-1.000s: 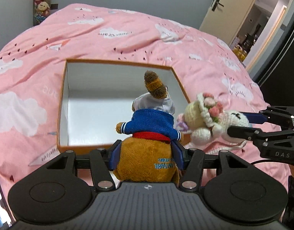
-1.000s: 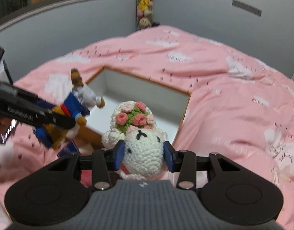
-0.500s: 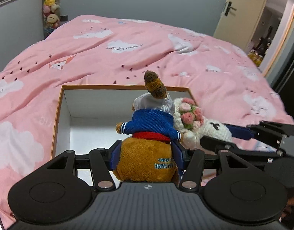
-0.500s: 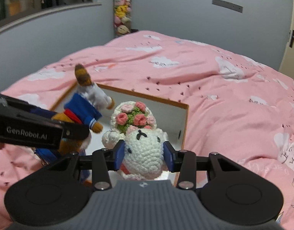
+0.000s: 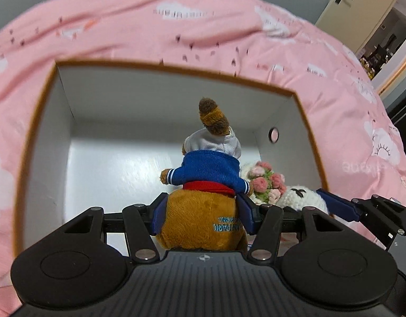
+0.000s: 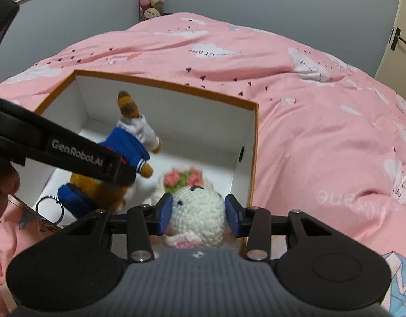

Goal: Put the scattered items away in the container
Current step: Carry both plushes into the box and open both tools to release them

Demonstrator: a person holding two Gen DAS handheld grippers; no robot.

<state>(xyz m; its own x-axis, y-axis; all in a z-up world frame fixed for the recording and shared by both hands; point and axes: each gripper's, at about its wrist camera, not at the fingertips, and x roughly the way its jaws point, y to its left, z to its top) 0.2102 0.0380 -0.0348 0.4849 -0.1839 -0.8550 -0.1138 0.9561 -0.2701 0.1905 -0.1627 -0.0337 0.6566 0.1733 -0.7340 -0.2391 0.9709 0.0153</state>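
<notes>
1. Left wrist view: the left gripper (image 5: 203, 218) pinches a plush bear (image 5: 205, 185) between its blue pads, which press into the brown, furry body from both sides.
2. Its bear wears a blue jacket with white-striped cuffs, a red band beneath it and a white collar or hood; teal lettering is printed on the brown fur near the pads, too blurred to read whole.
3. A brown part banded in lighter brown sticks up at 12 o'clock from the jacket.
4. Beyond the bear lies the box (image 5: 44, 121), open-topped, white inside with an orange rim and a small round hole in its wall at 2 o'clock; the bear hangs over its floor, nearer the right side.
5. Right wrist view: the right gripper (image 6: 199, 215) clamps a crocheted white sheep (image 6: 196, 208) by the head, pads touching both sides.
6. On the sheep's head sits a wreath of pink roses with green leaves; it has small black stitched eyes and pink trim at the bottom.
7. Here the sheep hangs over the box's near right corner, just beside the bear, which shows at 10 o'clock.
8. A metal keyring (image 6: 49, 210) hangs near the bear at 9 o'clock.
9. Under the box spreads a pink duvet (image 6: 308, 105) printed with white clouds.
</notes>
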